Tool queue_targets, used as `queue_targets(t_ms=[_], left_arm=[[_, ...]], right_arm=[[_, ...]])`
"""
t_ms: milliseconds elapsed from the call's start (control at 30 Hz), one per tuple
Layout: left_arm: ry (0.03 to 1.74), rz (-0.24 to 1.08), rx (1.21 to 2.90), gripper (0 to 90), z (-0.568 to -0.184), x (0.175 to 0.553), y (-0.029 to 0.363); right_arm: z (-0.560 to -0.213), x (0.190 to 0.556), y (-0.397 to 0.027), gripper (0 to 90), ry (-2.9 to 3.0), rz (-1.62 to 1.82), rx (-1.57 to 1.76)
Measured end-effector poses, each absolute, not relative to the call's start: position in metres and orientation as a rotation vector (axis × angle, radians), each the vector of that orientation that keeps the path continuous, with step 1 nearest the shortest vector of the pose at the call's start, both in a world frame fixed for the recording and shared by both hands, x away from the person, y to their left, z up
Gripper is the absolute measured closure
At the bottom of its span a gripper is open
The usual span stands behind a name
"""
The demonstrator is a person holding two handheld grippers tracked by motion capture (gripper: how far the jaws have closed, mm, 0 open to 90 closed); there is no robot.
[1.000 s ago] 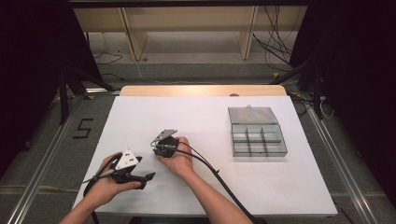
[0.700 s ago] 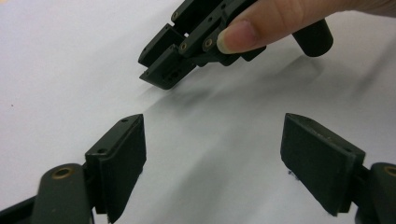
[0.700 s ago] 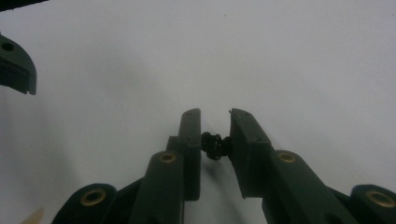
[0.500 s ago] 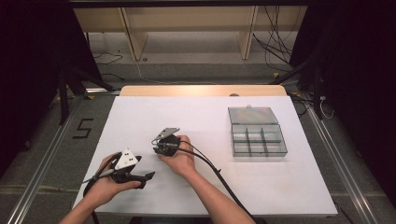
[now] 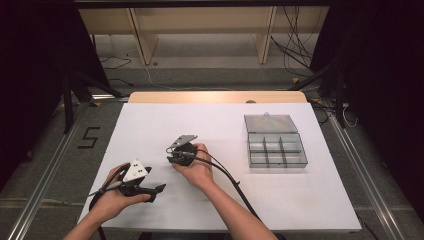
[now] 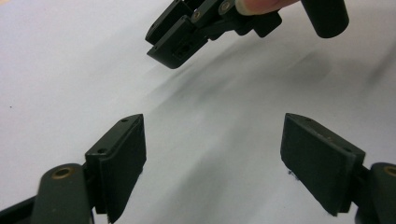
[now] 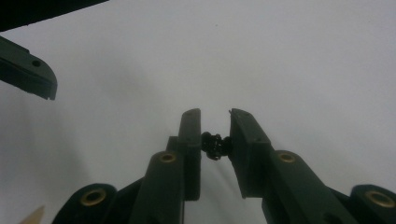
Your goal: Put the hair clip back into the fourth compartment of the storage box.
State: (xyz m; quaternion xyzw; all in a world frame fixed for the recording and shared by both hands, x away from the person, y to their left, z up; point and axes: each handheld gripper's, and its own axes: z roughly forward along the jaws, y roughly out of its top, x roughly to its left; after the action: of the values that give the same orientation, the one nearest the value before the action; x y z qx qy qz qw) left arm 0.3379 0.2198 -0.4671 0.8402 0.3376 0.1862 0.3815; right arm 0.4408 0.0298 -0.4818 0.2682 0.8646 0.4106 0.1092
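My right gripper (image 7: 214, 114) is shut on a small black part (image 7: 214, 145), pinched low between its pads just above the white table. In the high view the right gripper (image 5: 172, 158) sits at the table's front middle, held by a hand, with its grey plate tilted up. My left gripper (image 6: 212, 121) stands wide open with nothing between its jaws, which aim at the right gripper (image 6: 187, 39) a short way ahead. In the high view the left gripper (image 5: 156, 189) rests near the front left, its jaws pointing right.
A clear plastic compartment box (image 5: 276, 145) with its lid open lies on the right half of the white table (image 5: 150, 125). Cables trail from both grippers toward the front edge. A wooden strip (image 5: 215, 96) borders the far edge.
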Motion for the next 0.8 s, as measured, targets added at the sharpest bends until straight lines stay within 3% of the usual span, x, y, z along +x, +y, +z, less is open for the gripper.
queue_targets(t_ms=[800], left_arm=[[0.857, 0.474, 2.152, 22.2, -0.468, 0.338, 0.219]], right_arm=[[-0.470, 0.437, -0.001, 75.2, 2.514, 1.198, 0.811]])
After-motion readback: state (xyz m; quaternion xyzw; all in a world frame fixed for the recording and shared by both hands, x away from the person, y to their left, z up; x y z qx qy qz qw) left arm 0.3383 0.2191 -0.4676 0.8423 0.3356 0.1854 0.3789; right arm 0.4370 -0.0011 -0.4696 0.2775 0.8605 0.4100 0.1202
